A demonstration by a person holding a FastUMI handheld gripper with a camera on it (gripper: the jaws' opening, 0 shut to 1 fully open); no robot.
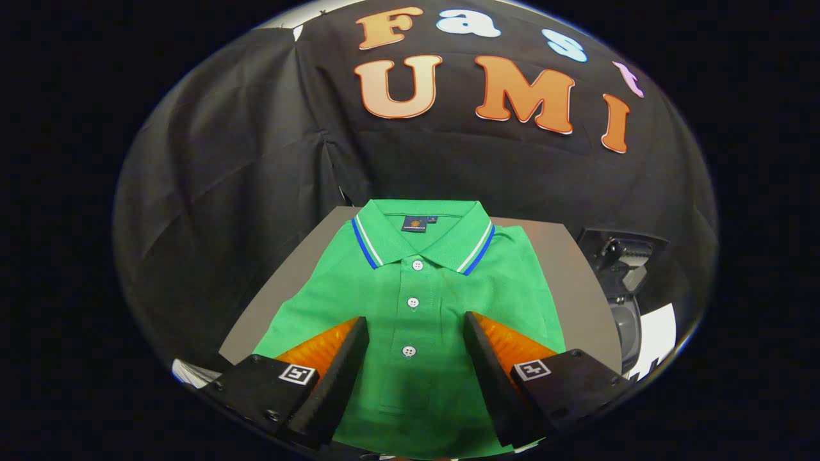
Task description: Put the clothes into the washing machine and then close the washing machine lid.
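Fingers (pixel 415 333) spread wide over the green shirt (pixel 416 307), lying flat on the worktop (pixel 576 269), probably for an easy grab.

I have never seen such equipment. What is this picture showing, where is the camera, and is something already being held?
The camera rides on a hand-held gripper that a person carries, and it looks forward along its two fingers. A folded green polo shirt lies flat on a grey table. The fingers are open, spread over the shirt's button strip, and nothing is held yet. Beyond the table's far right corner stands a dark machine, probably the washing machine. Black cloth forms the booth's wall.
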